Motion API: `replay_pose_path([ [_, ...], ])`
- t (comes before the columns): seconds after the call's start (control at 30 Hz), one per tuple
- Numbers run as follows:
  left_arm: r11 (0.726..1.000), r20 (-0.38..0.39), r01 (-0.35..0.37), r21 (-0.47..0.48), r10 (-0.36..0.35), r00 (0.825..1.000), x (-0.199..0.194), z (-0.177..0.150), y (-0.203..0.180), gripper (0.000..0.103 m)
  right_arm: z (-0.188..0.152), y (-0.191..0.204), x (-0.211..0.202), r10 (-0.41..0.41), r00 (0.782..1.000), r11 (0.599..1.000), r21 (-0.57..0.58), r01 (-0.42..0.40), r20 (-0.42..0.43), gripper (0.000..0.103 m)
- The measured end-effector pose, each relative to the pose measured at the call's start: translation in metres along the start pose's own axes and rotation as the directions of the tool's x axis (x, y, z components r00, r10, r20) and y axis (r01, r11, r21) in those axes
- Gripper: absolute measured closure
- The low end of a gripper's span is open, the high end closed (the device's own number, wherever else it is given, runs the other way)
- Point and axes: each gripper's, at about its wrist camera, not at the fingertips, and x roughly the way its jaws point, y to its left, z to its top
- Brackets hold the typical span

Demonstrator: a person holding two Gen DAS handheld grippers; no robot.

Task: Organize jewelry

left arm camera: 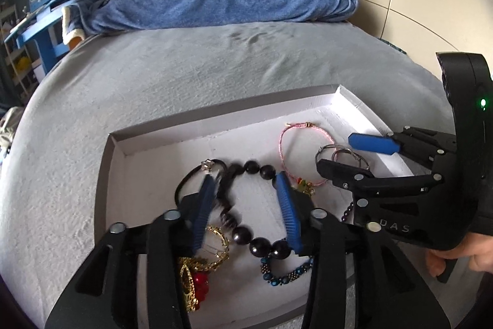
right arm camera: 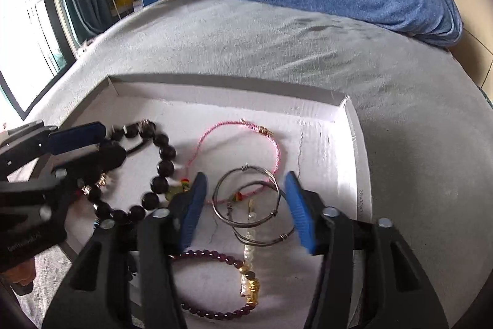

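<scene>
My left gripper [left arm camera: 246,205] hangs with jaws parted and nothing clamped; the black bead bracelet [left arm camera: 255,242] runs between its fingers, and I can't tell for sure whether the pads brush it. At its seven o'clock lies one gold piece with a red stone [left arm camera: 197,279], at five one blue bead bracelet [left arm camera: 286,270]. My right gripper [right arm camera: 243,205] is open wide and empty around two silver bangles [right arm camera: 246,199]; one purple bead bracelet [right arm camera: 212,282] sits at six. Farther, at twelve, lies one pink cord bracelet [right arm camera: 240,144]. All rest in the white box [right arm camera: 231,94] on the grey bed [right arm camera: 339,51].
</scene>
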Motion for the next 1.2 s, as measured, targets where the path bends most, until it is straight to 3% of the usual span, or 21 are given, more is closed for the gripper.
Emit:
replay_pose_path([
  [0.17, 1.000, 0.052, -0.009, -0.018, 0.010, 0.999, -0.017, -0.006, 0.000, 0.055, -0.006, 0.000, -0.020, -0.001, 0.997, 1.000, 0.004, 0.000, 0.079, 0.040],
  [0.23, 0.999, 0.087, -0.026, -0.036, 0.029, 0.996, -0.028, -0.012, 0.001, 0.035, -0.012, -0.001, -0.032, -0.009, 0.992, 1.000, 0.003, 0.008, 0.125, 0.039],
  [0.27, 0.999, 0.113, -0.027, -0.044, 0.032, 0.993, -0.033, -0.014, 0.001, 0.023, -0.014, -0.002, -0.037, -0.011, 0.990, 1.000, 0.004, 0.011, 0.143, 0.033],
  [0.3, 0.998, 0.142, -0.027, -0.051, 0.034, 0.989, -0.040, -0.018, 0.001, 0.019, -0.017, -0.002, -0.044, -0.012, 0.986, 1.000, 0.004, 0.012, 0.164, 0.031],
  [0.6, 0.995, 0.175, -0.036, -0.089, 0.051, 0.983, -0.074, -0.047, 0.002, 0.017, -0.053, 0.006, -0.086, -0.015, 0.964, 1.000, -0.012, 0.019, 0.266, 0.015],
  [0.7, 0.991, 0.203, -0.031, -0.128, 0.057, 0.978, -0.088, -0.060, 0.003, 0.009, -0.062, 0.010, -0.098, -0.014, 0.958, 1.000, -0.013, 0.018, 0.286, 0.014],
  [0.83, 0.991, 0.203, -0.045, -0.129, 0.071, 0.977, -0.097, -0.075, -0.002, 0.007, -0.077, 0.018, -0.119, -0.021, 0.940, 0.999, -0.017, 0.029, 0.339, 0.005],
  [1.2, 0.980, 0.258, -0.089, -0.179, 0.134, 0.957, -0.128, -0.119, -0.012, 0.005, -0.116, 0.030, -0.150, -0.035, 0.931, 0.999, 0.011, 0.033, 0.362, 0.006],
])
